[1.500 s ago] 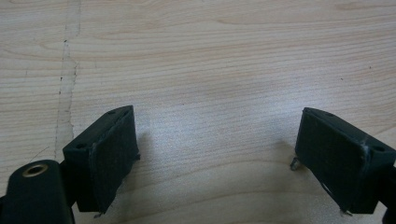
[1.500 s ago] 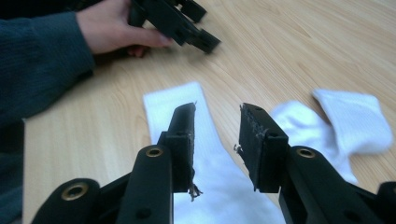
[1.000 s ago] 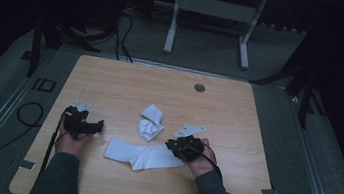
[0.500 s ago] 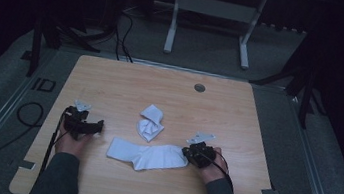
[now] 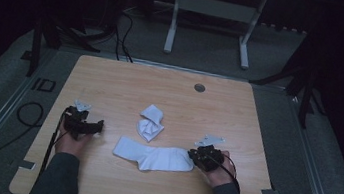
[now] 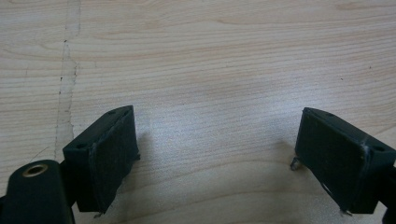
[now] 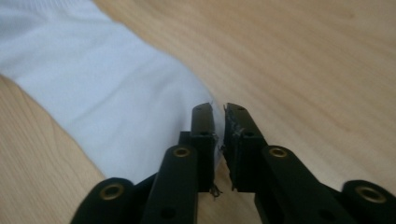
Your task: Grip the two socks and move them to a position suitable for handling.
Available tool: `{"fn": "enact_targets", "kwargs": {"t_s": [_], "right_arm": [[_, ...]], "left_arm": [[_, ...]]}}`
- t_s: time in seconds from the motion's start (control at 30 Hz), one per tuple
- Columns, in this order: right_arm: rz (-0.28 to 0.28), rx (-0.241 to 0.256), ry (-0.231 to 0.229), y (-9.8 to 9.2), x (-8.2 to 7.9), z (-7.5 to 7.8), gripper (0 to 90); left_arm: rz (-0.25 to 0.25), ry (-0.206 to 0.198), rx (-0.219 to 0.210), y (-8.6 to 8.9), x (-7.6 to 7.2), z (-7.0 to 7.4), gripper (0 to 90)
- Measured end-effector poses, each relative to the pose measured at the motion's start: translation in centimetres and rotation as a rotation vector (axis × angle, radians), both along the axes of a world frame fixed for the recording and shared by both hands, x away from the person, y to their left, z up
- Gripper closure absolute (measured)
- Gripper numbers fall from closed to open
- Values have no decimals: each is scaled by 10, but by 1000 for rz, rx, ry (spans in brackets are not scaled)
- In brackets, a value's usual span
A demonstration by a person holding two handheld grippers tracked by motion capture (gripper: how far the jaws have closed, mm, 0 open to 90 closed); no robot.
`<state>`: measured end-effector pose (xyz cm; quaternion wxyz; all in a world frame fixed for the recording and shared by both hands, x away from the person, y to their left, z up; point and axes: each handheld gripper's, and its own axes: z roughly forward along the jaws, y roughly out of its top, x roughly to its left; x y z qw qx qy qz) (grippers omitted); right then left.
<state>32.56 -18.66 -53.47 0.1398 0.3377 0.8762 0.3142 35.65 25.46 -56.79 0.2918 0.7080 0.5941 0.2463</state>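
A white sock [image 5: 154, 156] lies stretched flat across the front middle of the wooden table [image 5: 160, 90]. My right gripper [image 5: 196, 155] is at its right end. In the right gripper view the jaws [image 7: 218, 109] are pressed together on the edge of the sock [image 7: 102, 88], which spreads away to the left. A second white sock [image 5: 150, 123] lies crumpled just behind the flat one. My left gripper [image 5: 98, 126] rests at the front left, apart from both socks. In the left gripper view it [image 6: 217, 149] stands wide open over bare wood.
A round grey grommet [image 5: 199, 87] sits in the tabletop at the back right. A metal stand [image 5: 212, 6] rises on the floor beyond the table. A black cable [image 5: 27, 108] loops on the floor at the left. The back half of the table is bare wood.
My right gripper has moved to the right with the sock's end in it, and the sock is drawn out longer and flatter. The left gripper has stayed put.
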Motion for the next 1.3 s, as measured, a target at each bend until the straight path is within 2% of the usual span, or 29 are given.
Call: {"fn": "enact_targets", "kwargs": {"t_s": [0.27, 0.5, 0.77, 0.97, 1.07, 1.2, 1.3], "right_arm": [[16, 6, -37, 17, 12, 17, 737], [43, -1, -42, 39, 25, 22, 713], [70, 17, -23, 65, 41, 29, 710], [87, 32, -8, 86, 50, 32, 673], [77, 43, 9, 96, 57, 32, 659], [57, 83, 35, 104, 66, 31, 646], [38, 75, 41, 108, 71, 30, 646]], "left_arm": [[1, -1, -2, 0, 0, 0, 130], [1, 0, -2, 0, 0, 0, 130], [0, 2, -2, 0, 0, 0, 130], [1, 1, -2, 0, 0, 0, 130], [1, 2, -2, 0, 0, 0, 130], [4, -2, -6, -1, 0, 0, 130], [1, 0, -3, 0, 0, 0, 130]]}}
